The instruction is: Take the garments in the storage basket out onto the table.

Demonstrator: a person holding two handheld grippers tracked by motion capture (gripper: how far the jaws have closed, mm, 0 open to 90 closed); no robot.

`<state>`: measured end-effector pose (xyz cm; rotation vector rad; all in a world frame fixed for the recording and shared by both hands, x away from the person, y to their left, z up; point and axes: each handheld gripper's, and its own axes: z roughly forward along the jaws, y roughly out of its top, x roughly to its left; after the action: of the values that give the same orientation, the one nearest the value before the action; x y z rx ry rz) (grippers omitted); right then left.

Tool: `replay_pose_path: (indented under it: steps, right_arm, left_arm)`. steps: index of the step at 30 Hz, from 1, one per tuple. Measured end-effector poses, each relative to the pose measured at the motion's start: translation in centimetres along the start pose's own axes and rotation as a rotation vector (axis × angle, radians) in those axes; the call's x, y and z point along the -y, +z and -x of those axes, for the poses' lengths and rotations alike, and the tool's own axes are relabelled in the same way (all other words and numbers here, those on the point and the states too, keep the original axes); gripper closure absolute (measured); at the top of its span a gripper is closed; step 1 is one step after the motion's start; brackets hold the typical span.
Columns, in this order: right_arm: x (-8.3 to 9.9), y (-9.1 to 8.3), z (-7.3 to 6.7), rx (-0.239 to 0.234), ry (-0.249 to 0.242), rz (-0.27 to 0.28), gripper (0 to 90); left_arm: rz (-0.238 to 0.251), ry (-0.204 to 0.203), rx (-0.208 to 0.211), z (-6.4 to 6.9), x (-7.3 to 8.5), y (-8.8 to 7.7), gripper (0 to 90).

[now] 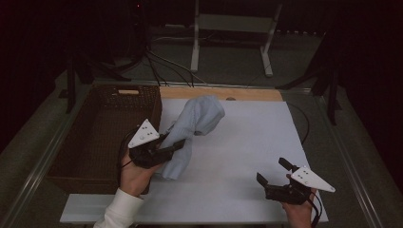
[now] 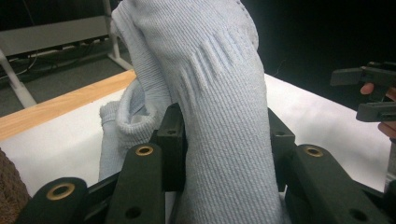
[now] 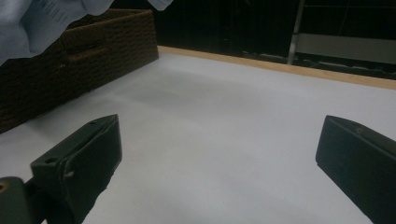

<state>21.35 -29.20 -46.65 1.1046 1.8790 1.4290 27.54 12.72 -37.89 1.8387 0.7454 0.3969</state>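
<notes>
A pale blue ribbed knit garment (image 1: 195, 124), bundled up, hangs a little above the white sheet beside the basket. My left gripper (image 1: 172, 145) is shut on its lower part; in the left gripper view the cloth (image 2: 219, 93) runs up between the two black jaws and the pads press into it. My right gripper (image 1: 272, 171) hovers near the front right of the sheet. Its jaws stand wide apart with nothing between them, as the right gripper view (image 3: 219, 154) shows. A corner of the cloth (image 3: 32, 21) appears at that view's top left.
A dark brown wicker basket (image 1: 102, 137) stands at the table's left, close to my left hand. A white sheet (image 1: 247, 142) covers the table, with a wooden strip (image 1: 218, 93) along its far edge. A metal stand (image 1: 233, 28) and cables lie on the floor beyond.
</notes>
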Motion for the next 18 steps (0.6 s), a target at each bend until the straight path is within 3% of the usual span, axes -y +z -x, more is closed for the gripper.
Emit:
replay_pose_path:
  steps: [18]
  right_arm:
    - [0.01, 0.04, -0.01, -0.002, -0.002, -0.001, 0.6]
  left_arm:
    - [0.009, -0.021, -0.001, -0.13, 0.65, 0.75, 61.6]
